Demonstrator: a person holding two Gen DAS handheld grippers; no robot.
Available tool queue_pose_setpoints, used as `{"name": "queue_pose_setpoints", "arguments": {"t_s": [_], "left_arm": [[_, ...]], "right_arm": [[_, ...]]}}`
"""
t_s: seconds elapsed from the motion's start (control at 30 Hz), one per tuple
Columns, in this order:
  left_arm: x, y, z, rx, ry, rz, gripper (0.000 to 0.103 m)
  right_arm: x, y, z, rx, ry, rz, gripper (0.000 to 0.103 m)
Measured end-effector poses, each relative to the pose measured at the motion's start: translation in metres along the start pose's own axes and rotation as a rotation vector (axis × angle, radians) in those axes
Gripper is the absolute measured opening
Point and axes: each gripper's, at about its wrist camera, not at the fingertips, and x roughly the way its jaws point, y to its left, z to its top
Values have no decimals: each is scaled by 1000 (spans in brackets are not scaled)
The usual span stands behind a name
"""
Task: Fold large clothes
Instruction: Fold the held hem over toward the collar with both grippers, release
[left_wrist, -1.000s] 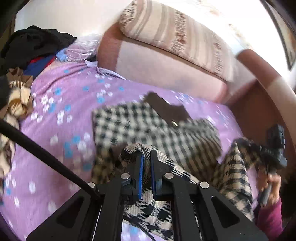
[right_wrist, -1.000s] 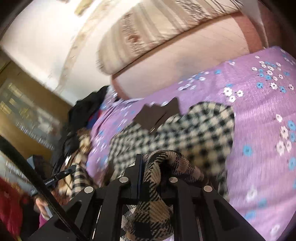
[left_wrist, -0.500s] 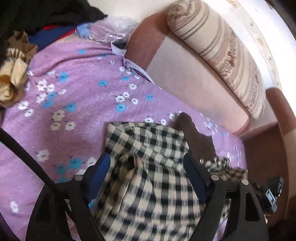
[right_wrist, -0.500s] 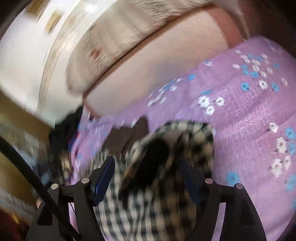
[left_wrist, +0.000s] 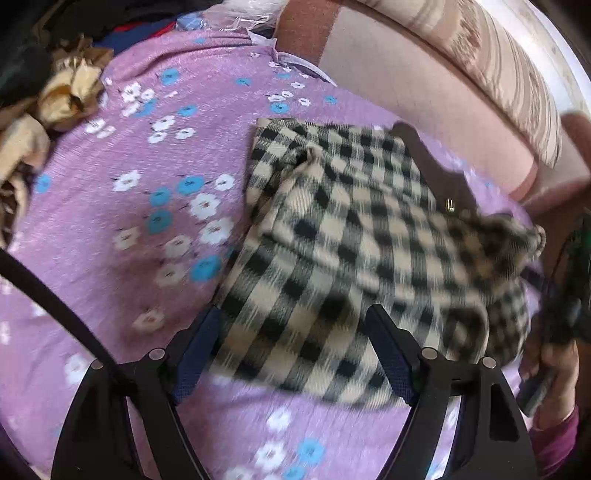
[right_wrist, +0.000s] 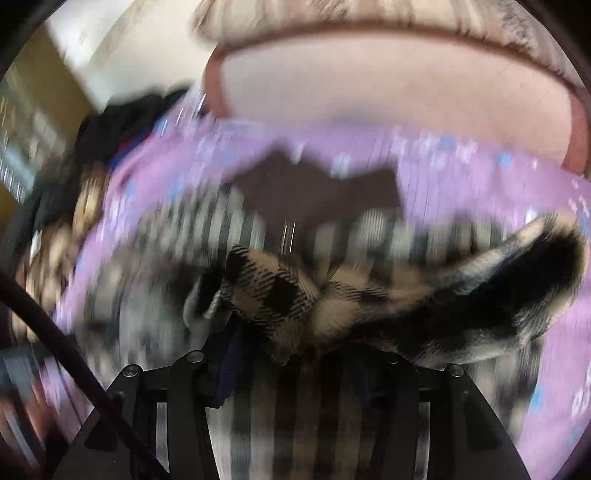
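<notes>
left hand-held gripper (left_wrist: 291, 354) (jaws wide) above checked garment (left_wrist: 354, 236)

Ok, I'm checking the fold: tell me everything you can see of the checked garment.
The checked garment is thick, woolly-looking cloth in cream and black checks with a dark brown lining or collar at its far edge. It lies folded, roughly rectangular, on the purple floral sheet, rumpled on its right. The open left gripper straddles its near edge. A bunched end lies over the right gripper; blur hides any grip.
</notes>
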Motion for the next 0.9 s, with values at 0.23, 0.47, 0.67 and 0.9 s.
{"name": "queue_pose_setpoints", "arguments": {"t_s": [0.23, 0.47, 0.67, 0.9], "left_arm": [[-17, 32, 34, -119, -160, -57, 80], [-29, 51, 37, -180, -207, -48, 80], [-21, 51, 33, -174, -201, -14, 80], [-13, 40, 30, -79, -201, -2, 84]], "right_arm": [[-41, 5, -2, 26, -87, 144, 63], [-22, 53, -72, -250, 154, 179, 64], [25, 107, -45, -294, 125, 213, 65], [41, 61, 43, 64, -53, 151, 65]]}}
